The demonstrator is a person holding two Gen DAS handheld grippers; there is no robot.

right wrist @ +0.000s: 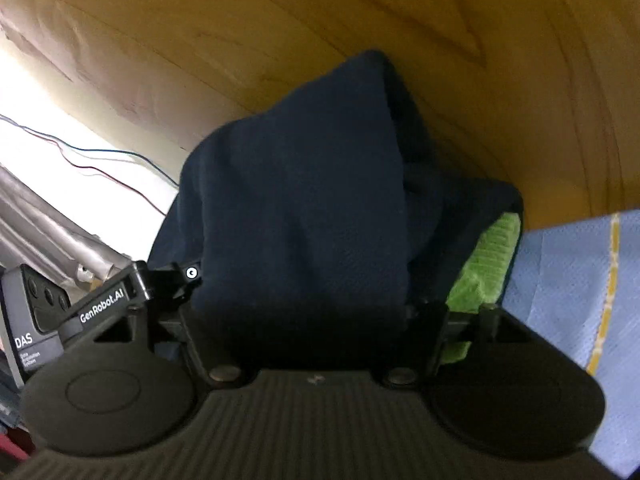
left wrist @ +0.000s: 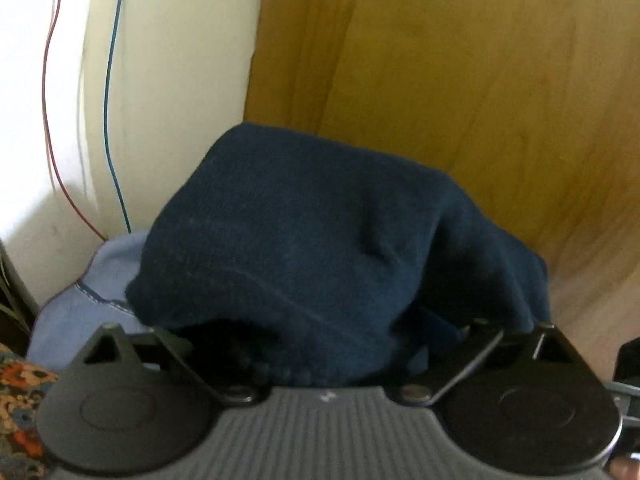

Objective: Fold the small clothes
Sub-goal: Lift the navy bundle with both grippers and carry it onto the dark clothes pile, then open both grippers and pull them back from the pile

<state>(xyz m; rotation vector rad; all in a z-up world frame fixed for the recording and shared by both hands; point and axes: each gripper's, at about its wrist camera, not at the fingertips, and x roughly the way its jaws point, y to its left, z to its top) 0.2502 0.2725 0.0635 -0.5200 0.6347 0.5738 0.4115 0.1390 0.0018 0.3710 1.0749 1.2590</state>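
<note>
A navy garment (left wrist: 320, 248) is draped over the left gripper (left wrist: 324, 344) and hides its fingers, so their state cannot be told. The same garment (right wrist: 304, 220) covers the right gripper (right wrist: 316, 320), state likewise unreadable. A green cloth (right wrist: 484, 268) is seen at 3 o'clock, above the wooden table (right wrist: 400, 20).

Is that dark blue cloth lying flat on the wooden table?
No, the dark blue cloth is bunched up in a heap over the gripper fingers, rising above the wooden table.
</note>
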